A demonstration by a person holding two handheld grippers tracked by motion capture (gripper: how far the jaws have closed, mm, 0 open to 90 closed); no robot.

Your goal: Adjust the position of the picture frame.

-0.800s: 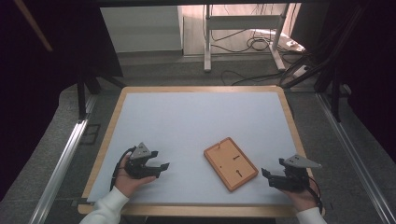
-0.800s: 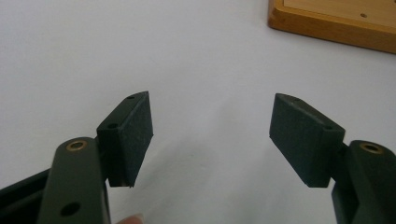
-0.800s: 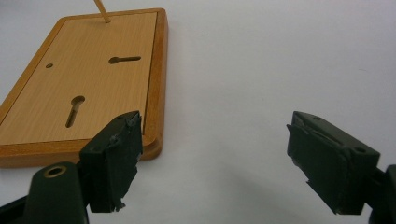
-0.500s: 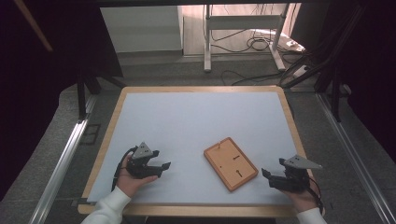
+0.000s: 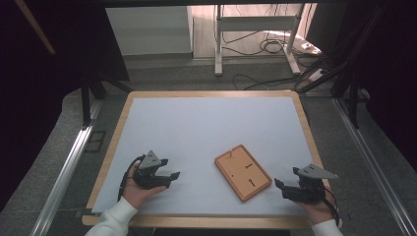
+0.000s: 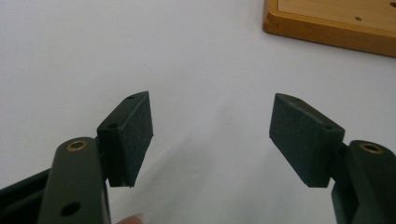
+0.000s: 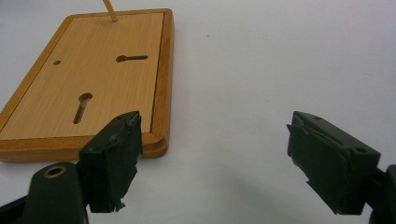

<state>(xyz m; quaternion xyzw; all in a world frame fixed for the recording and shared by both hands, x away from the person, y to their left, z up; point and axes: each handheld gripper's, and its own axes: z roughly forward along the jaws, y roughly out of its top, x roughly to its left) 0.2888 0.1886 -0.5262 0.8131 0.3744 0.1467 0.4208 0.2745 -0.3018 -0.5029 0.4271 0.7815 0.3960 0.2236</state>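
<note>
Wooden board (image 5: 243, 171) on table (image 5: 206, 123) near front edge, between left gripper (image 5: 169, 176) and right gripper (image 5: 280, 187)

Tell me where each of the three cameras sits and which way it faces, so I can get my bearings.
High view: fixed above the person's side, facing forward and down on the white table; both hands, left gripper and right gripper enter from below.
Left gripper view: rides the left gripper, looking low across the table between its open jaws; a fingertip shows at the bottom edge.
Right gripper view: rides the right gripper, facing along its open jaws.
Shared: the wooden board appears in all three, and.
</note>
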